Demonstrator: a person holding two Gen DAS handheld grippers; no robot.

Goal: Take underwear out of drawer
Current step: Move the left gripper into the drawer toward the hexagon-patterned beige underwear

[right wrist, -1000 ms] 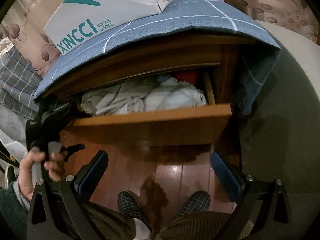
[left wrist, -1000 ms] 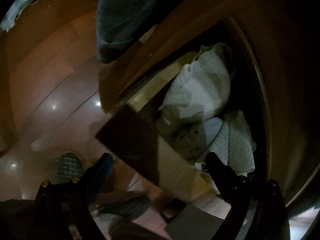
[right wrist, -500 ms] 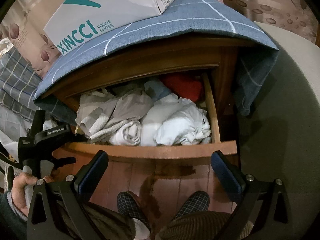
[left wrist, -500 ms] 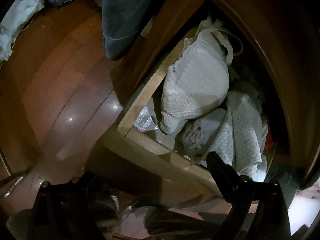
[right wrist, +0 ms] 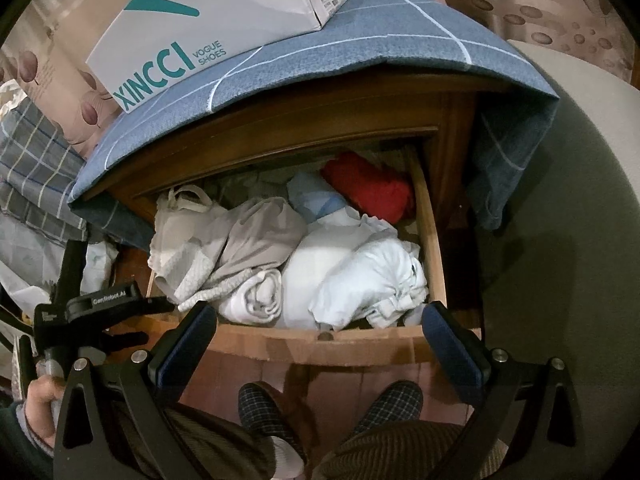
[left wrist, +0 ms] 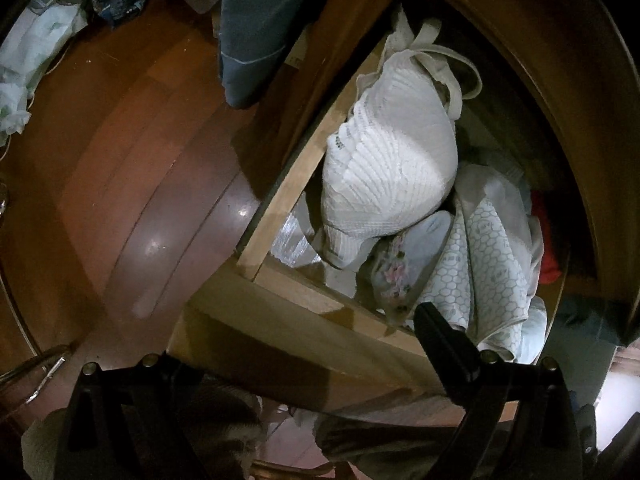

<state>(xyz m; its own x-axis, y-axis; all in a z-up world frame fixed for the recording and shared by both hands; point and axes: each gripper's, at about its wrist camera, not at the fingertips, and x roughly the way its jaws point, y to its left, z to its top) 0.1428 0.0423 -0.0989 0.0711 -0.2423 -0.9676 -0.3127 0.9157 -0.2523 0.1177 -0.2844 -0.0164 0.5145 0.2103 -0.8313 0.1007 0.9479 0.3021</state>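
Drawer (right wrist: 332, 342): pulled out, so the packed underwear (right wrist: 360, 276) is reachable
Right tool (right wrist: 320, 332): jaws wide apart, empty, facing the pile
Left tool (left wrist: 296, 356): apparently spread, at the drawer's corner

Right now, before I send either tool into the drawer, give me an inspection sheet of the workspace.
Surface: wooden nightstand draped with a blue checked cloth; glossy wood floor.
Job's things: drawer pulled open, packed with folded pale garments, a red garment at the back right, and a white ribbed piece on the left.
Clutter: shoe box on the cloth; bags on the floor.
Grippers: right tool open and empty before the drawer front; left tool at the drawer's left corner, holding nothing, jaws apart.
Cables: nothing seen.
Surroundings: the person's slippers below the drawer; patterned curtain behind.
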